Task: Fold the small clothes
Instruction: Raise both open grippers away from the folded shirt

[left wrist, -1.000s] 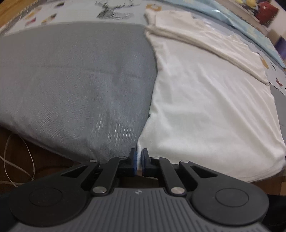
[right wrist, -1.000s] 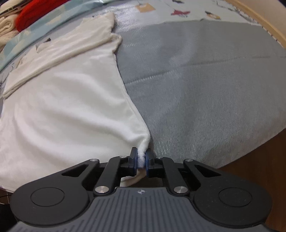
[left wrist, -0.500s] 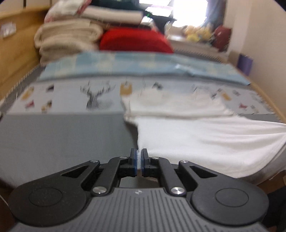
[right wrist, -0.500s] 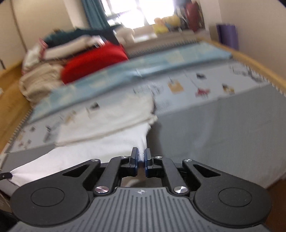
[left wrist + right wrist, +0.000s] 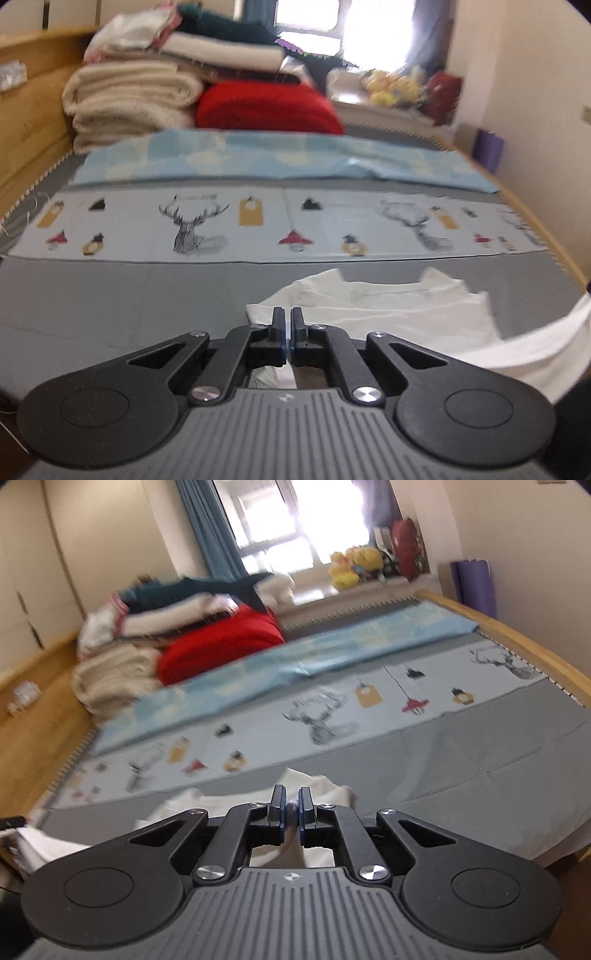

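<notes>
A white shirt point(image 5: 388, 306) lies with its collar end on the grey sheet point(image 5: 110, 295). Its lifted hem sweeps in an arc to the right edge of the left wrist view. My left gripper point(image 5: 287, 325) is closing its jaws tight on one thin hem corner, and white cloth hangs just below the pads. In the right wrist view the shirt point(image 5: 328, 786) bunches ahead of my right gripper point(image 5: 291, 808). That gripper is shut on the other hem corner, with a small wad of cloth between its pads. Both grippers are held above the bed.
A deer-print sheet point(image 5: 258, 221) and a pale blue blanket point(image 5: 258, 155) lie beyond the shirt. Stacked cream blankets point(image 5: 125, 99) and a red cushion point(image 5: 266, 107) sit at the far end. The wooden bed frame point(image 5: 517, 638) runs along the right; a purple roll point(image 5: 476, 587) leans on the wall.
Both grippers have risen with the hem corners in them and tipped upward. The views swung from the flat shirt to the far end of the bed. The hem now hangs off the sheet.
</notes>
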`<state>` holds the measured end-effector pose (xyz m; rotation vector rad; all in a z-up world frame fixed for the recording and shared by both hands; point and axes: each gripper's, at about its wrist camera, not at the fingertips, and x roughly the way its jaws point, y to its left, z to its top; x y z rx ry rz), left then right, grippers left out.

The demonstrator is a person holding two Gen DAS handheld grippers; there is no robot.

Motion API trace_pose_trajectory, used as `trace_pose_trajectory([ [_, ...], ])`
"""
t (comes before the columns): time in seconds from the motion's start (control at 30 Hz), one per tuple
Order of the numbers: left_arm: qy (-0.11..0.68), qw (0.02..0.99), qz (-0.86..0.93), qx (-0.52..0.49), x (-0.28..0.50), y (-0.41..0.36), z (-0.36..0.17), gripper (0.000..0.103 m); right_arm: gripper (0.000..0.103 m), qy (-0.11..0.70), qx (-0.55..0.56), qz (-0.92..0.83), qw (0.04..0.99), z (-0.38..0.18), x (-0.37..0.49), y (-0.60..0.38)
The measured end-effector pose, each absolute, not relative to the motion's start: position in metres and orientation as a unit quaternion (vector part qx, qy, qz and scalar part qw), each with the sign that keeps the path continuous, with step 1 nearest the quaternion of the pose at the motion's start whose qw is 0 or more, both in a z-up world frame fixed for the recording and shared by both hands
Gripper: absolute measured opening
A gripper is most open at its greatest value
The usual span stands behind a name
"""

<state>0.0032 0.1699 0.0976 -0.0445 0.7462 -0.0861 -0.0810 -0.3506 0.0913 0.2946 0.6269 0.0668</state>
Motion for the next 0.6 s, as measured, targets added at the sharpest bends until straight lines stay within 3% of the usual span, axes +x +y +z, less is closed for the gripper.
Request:
trace_pose_trajectory([
  [0.23,0.417,0.908,-0.002,-0.031,0.133,0.191,0.002,0.0,0.006,0.386,0.119,-0.011,0.915,0.015,0.067,-0.338],
  [0.43,0.494,0.861,-0.078,-0.094,0.148,0.193,-0.046,0.003,0.007,0.46,0.136,-0.072,0.875,-0.064,0.127,-0.339],
  [0.6,0.542,0.823,-0.131,-0.103,0.157,0.178,-0.068,0.01,0.01,0.447,0.188,-0.068,0.872,-0.063,0.128,-0.353],
])
